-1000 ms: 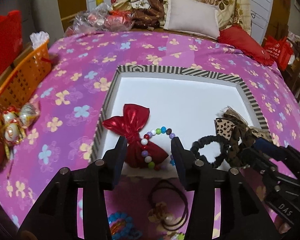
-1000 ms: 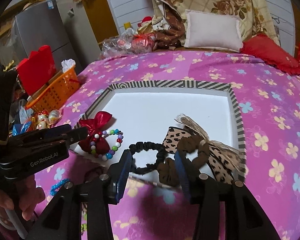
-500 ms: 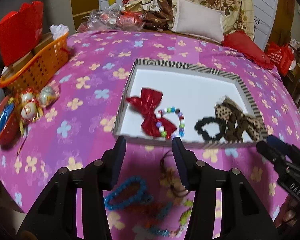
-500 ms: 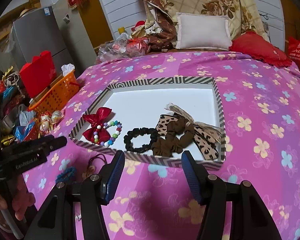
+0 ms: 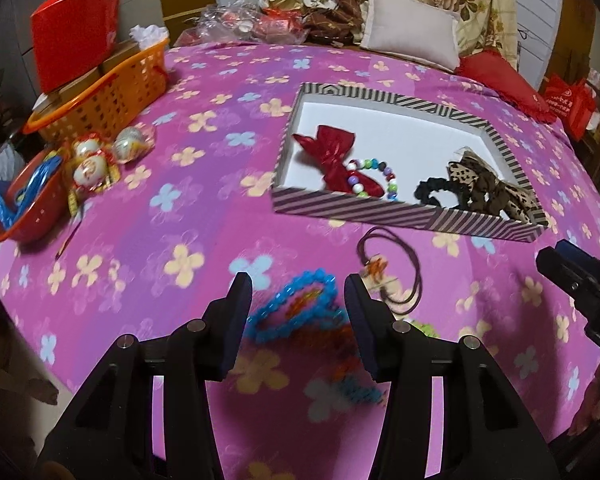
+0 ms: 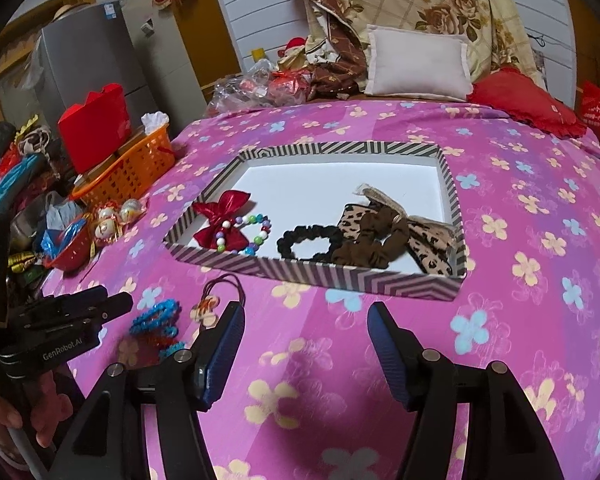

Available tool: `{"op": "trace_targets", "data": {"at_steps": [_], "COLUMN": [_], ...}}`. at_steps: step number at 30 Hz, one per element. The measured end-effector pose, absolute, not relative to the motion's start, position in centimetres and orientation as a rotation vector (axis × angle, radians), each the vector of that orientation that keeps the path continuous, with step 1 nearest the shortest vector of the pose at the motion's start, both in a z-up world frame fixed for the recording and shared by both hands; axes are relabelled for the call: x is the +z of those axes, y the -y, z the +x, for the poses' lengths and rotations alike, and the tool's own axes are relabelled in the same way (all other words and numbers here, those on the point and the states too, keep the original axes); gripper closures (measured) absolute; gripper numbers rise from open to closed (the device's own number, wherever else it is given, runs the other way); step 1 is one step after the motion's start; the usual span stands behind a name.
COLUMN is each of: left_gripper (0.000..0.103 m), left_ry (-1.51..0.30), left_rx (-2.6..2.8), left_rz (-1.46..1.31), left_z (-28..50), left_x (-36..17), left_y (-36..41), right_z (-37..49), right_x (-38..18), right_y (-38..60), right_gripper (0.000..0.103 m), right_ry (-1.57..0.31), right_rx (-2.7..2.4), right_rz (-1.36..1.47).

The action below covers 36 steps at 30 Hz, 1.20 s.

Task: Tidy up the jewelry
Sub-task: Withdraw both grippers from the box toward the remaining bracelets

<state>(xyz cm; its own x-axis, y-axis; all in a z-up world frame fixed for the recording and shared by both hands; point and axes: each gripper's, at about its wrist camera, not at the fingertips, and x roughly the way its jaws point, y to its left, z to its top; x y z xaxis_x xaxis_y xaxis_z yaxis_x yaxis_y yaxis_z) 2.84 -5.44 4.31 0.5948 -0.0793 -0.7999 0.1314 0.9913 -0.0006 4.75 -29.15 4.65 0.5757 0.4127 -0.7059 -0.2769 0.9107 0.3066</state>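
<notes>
A striped tray [image 5: 380, 212] [image 6: 320, 272] with a white floor lies on the pink flowered bedcover. In it are a red bow [image 5: 332, 152], a coloured bead bracelet [image 5: 370, 164], a black scrunchie [image 5: 432, 192] and a leopard bow [image 6: 424, 236] with a brown scrunchie [image 6: 364, 248]. In front of the tray lie a cord necklace with a pendant [image 5: 376, 269] and a blue bead bracelet [image 5: 284, 293] among other loose beads. My left gripper [image 5: 298, 284] is open just above the blue bracelet. My right gripper [image 6: 305, 312] hangs short of the tray; its jaws are opening with nothing between them.
An orange basket [image 5: 112, 92] and a red bowl [image 5: 24, 212] with wrapped ornaments [image 5: 90, 164] sit at the bed's left edge. A white pillow [image 6: 418, 64] and a red cushion [image 6: 520, 100] lie at the far end. A hand [image 6: 4, 412] holds the left tool.
Both grippers have pulled back from the tray toward the bed's near edge. The right jaws, which stood around the brown scrunchie, have widened. The left gripper now hangs over the loose beads.
</notes>
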Motion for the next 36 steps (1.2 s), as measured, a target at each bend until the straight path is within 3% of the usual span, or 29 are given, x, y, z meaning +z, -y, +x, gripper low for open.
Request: {"op": "trace_targets", "data": {"at_steps": [29, 32, 36], "left_gripper": [0.055, 0.044, 0.044], "left_ry": [-0.932, -0.962, -0.968], "left_rx": [-0.061, -0.065, -0.037], "left_rz": [0.016, -0.027, -0.033], "left_z": [-0.3, -0.2, -0.1], "left_x": [3.1, 2.8, 2.5], "left_y": [0.4, -1.3, -2.6], "right_z": [1.7, 1.6, 1.6], "right_x": [4.1, 3.8, 3.3], "right_y": [26.1, 25.7, 24.7], "right_gripper": [0.038, 0.038, 0.038], "right_ry": [-0.909, -0.912, -0.925], "right_rx": [0.471, 0.499, 0.541], "right_rz": [0.088, 0.087, 0.075]}}
